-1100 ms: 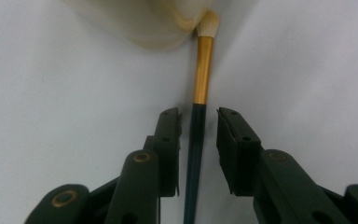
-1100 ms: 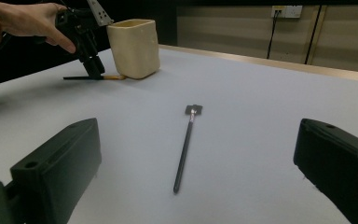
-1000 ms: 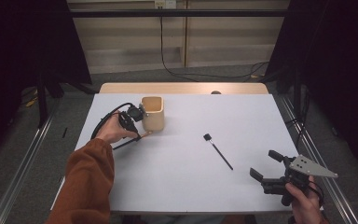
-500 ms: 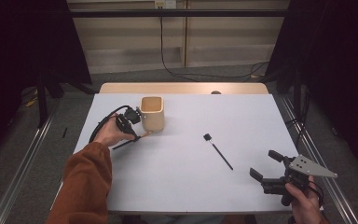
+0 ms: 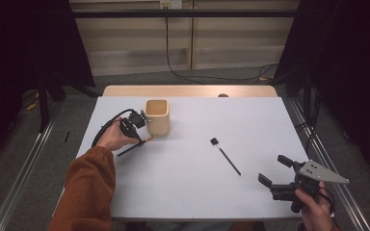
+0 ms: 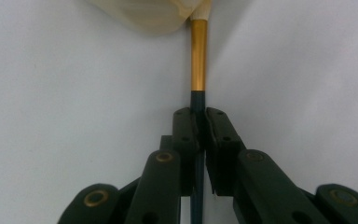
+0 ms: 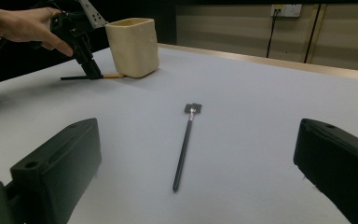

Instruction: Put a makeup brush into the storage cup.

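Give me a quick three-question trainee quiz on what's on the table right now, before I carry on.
1. True or false: the left tongs are shut on the gold-banded brush lying beside the cream cup.
2. Which way do the right tongs stand? A) shut on the black brush B) open, holding nothing C) resting inside the cup
3. Fill in: the black brush lies on the white table between the cup and the ____ tongs.

Key: 1 true; 2 B; 3 right.
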{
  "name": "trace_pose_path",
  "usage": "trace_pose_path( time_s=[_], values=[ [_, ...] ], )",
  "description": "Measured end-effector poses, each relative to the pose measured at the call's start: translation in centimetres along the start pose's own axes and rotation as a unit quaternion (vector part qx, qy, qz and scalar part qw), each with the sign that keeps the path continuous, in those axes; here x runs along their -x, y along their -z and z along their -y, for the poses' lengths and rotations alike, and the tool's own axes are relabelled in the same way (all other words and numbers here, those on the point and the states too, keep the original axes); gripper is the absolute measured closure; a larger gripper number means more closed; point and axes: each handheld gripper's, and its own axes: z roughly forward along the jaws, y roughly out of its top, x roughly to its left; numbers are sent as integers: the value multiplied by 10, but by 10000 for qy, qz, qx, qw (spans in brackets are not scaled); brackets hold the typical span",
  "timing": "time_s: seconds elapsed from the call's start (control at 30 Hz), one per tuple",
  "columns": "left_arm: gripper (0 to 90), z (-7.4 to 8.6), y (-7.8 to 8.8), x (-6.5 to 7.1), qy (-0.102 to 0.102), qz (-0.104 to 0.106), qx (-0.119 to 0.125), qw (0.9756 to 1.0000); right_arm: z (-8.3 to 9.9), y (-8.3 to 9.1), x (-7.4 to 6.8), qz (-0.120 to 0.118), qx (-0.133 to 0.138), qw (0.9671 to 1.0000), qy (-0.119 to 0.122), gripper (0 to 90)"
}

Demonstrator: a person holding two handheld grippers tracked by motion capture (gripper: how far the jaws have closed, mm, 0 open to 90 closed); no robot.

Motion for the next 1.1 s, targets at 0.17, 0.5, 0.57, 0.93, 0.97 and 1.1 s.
trace_pose_path(
  time_s=[0.17, 0.5, 0.57, 0.93, 0.97, 1.1],
  values=[
    [834, 2, 1, -1, 9, 37, 68, 10000, 0, -1, 0, 1, -18, 10000, 4, 0],
    [834, 3, 4, 0, 178, 132, 306, 9993, 0, -1, 0, 10, -18, 10000, -9, 1],
    [834, 2, 6, 0, 96, 143, 291, 9994, 0, -1, 0, 7, -18, 10000, -10, 1],
    [834, 6, 13, 2, 73, 275, 355, 9990, 0, -1, 0, 9, -35, 10000, -2, 1],
    [834, 6, 13, 2, 77, 292, 354, 9989, 0, -1, 0, 13, -37, 10000, -3, 1],
    [834, 7, 16, 3, 33, 325, 392, 9987, 0, -1, 0, 19, -31, 10000, -8, 1]
  ],
)
